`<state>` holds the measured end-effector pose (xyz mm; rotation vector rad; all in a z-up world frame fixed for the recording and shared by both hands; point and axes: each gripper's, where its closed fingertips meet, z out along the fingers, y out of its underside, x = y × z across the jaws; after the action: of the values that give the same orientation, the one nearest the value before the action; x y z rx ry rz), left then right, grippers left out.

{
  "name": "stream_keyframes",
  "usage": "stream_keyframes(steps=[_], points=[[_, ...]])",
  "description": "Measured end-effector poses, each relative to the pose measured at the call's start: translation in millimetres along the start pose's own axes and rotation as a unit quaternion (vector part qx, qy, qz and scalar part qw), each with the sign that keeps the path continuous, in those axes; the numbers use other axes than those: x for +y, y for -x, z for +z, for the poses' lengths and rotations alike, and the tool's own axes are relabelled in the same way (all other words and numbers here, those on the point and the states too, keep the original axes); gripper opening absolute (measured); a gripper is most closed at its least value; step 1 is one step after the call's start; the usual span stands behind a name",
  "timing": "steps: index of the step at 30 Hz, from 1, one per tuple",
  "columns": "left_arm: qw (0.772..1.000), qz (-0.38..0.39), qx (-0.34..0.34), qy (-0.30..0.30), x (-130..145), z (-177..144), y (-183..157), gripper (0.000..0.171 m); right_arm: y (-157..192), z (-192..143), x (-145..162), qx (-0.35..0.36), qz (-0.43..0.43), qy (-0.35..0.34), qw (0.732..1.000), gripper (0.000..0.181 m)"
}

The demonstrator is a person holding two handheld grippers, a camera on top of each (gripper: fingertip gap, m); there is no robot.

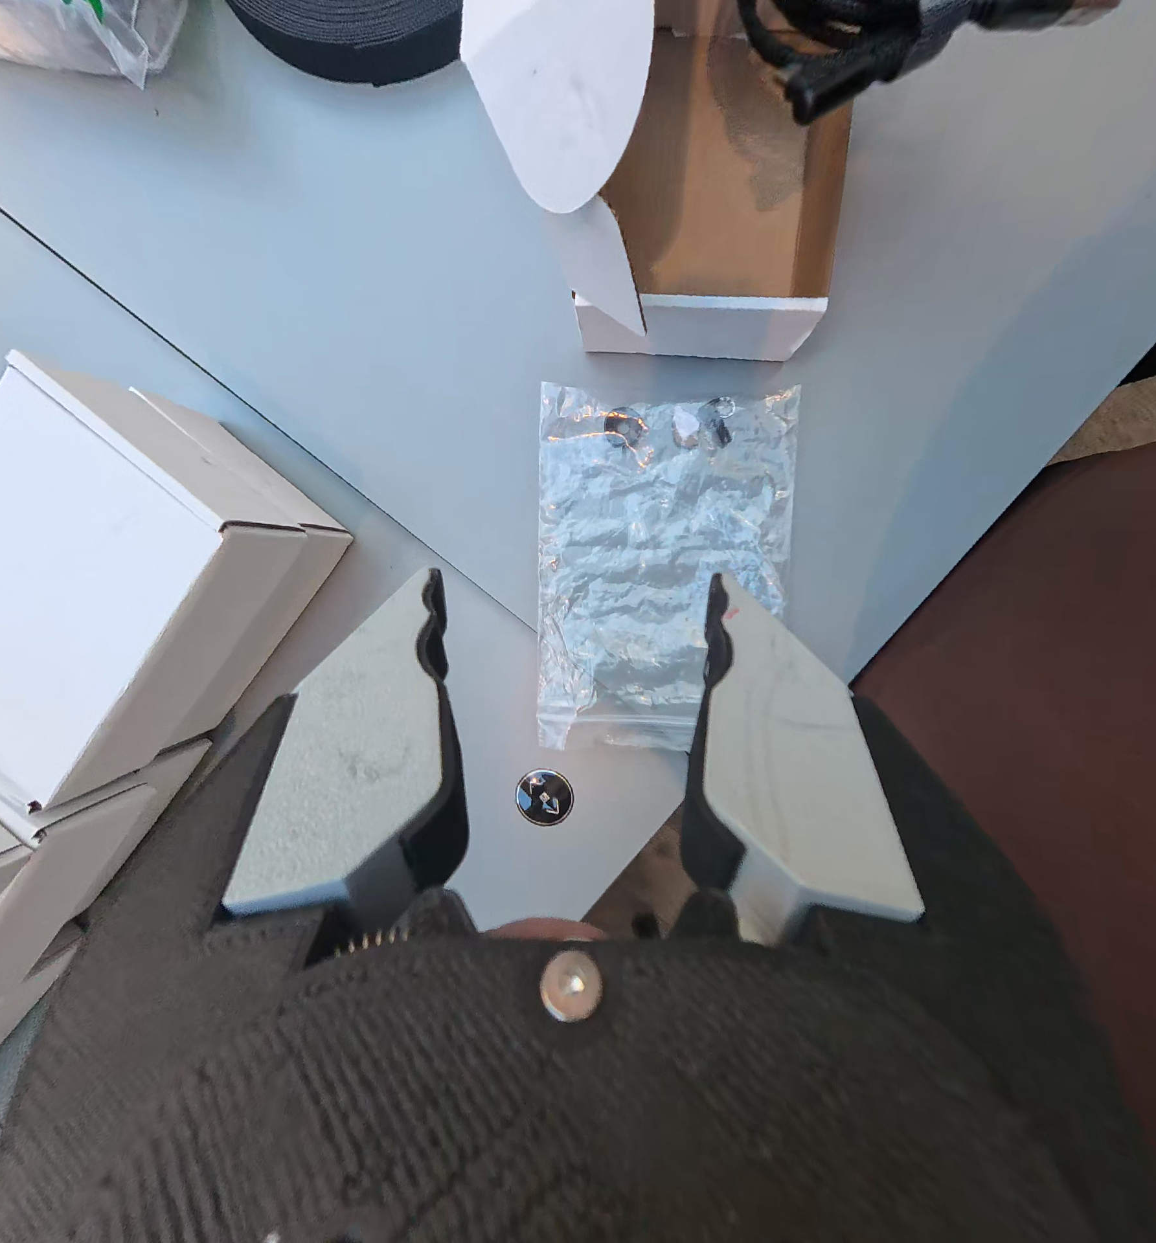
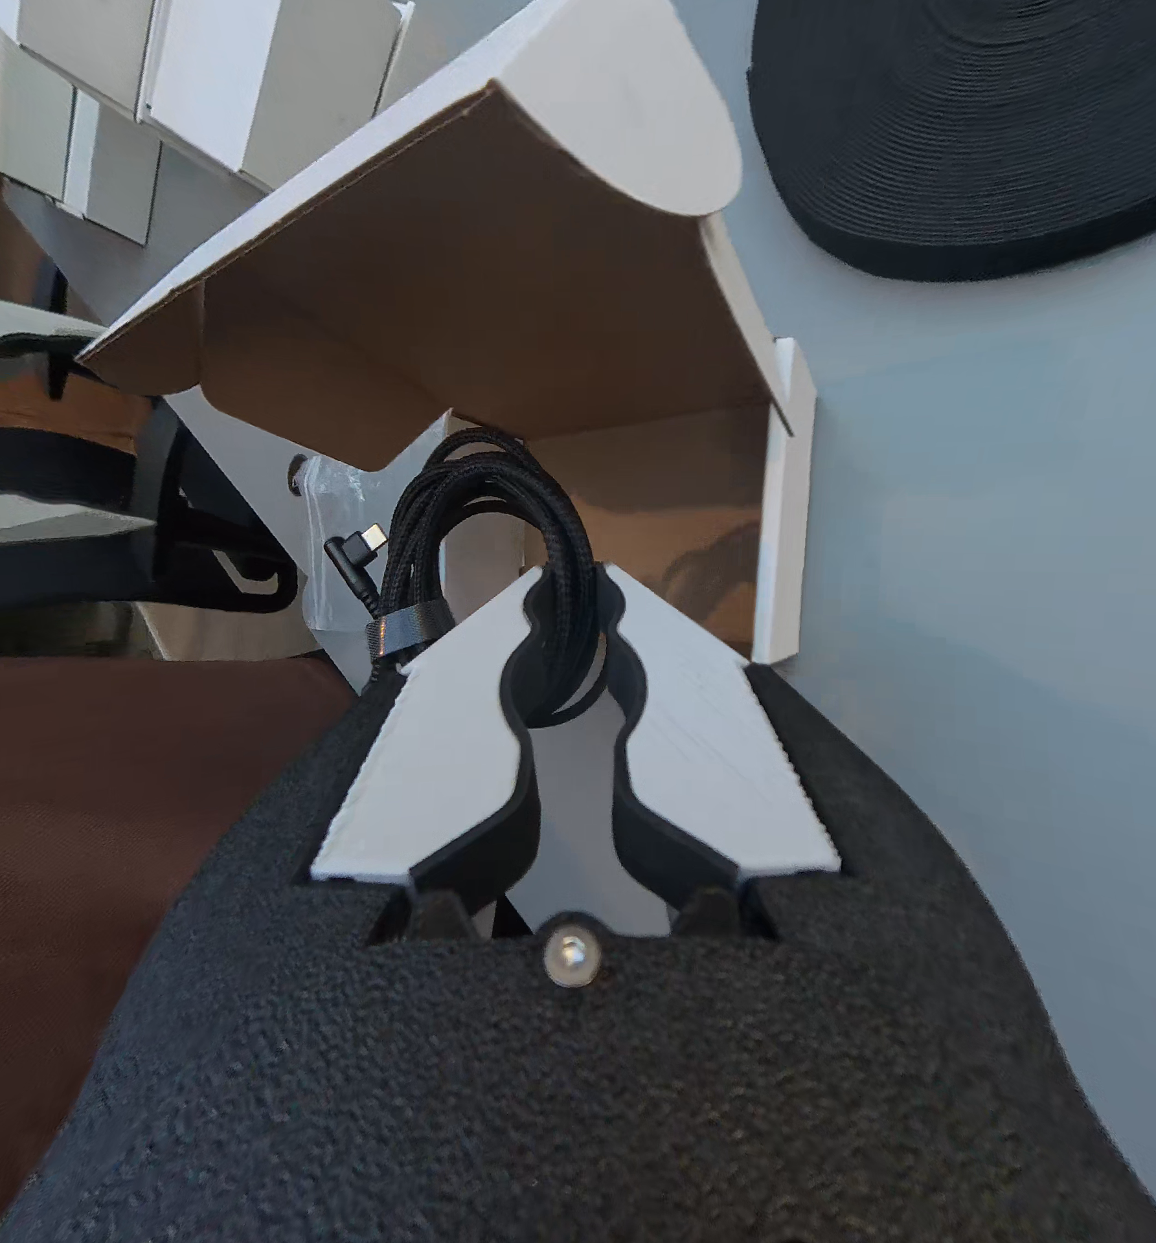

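A: L gripper (image 1: 575,625) was held over the table (image 1: 292,269), fingers spread, nothing pinched. Round black disc (image 1: 544,797) was noted betw. them; clear zip bag (image 1: 662,565) w/ small parts lay just beyond.

B: R gripper (image 2: 571,605)?

A: Fingers were pressed on a coiled black cable (image 2: 487,511), prob. lifted by its loop, at the open white box (image 2: 780,511). No contents were seen in the box. White boxes (image 1: 90,538) were stacked on the left.

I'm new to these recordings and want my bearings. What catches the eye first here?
The right gripper is shut on a coiled black braided cable, held just in front of the open white box. The left gripper hangs open over a crinkled clear plastic bag lying on the grey table, with a small round black badge between its fingers.
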<state>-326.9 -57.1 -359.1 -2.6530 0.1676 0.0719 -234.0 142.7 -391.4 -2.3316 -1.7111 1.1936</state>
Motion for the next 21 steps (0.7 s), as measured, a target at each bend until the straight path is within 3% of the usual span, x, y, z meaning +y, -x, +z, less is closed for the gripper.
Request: stream_keyframes(steps=[13,21], points=[[0.999,-0.035,-0.007,0.011,17,-2,-2,0.075,0,41,-9,0.026,0.003,0.005,1.000,0.019],[0.999,-0.036,-0.010,0.009,15,-3,2,0.075,-4,38,-20,0.037,-0.007,-0.021,0.999,0.015]])
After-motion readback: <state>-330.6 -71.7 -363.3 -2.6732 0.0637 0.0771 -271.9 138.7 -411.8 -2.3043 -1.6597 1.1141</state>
